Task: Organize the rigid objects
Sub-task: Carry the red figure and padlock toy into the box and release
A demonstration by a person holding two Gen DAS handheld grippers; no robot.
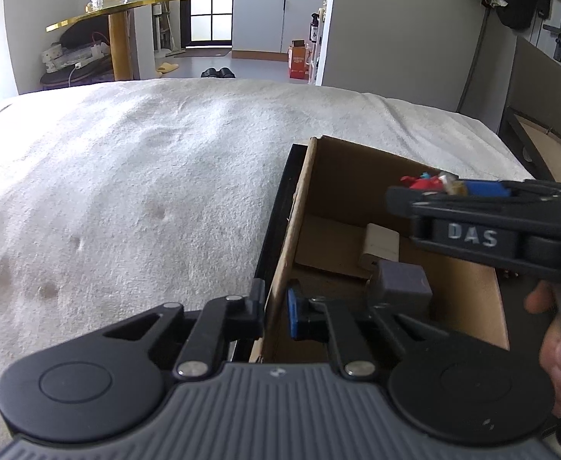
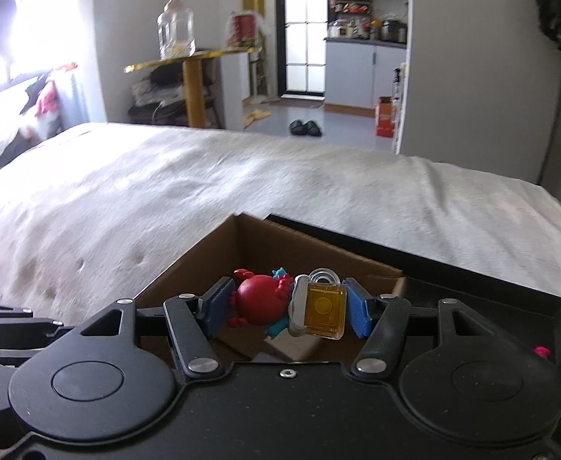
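Toys clamped above cardboard box (image 2: 280,245) on bed (image 2: 203,191).
Right gripper (image 2: 286,308) closed on red crab toy (image 2: 259,304) and amber padlock (image 2: 324,308); left gripper (image 1: 276,312) gripping box wall.

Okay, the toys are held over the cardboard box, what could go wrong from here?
1. The right hand-held gripper pinches two things side by side, a red crab toy and an amber padlock; either could slip out early.
2. Dropped, they may hit the purple block or beige block in the cardboard box.
3. The left hand-held gripper straddles the box wall; pulling it could tip the box on the soft bed.
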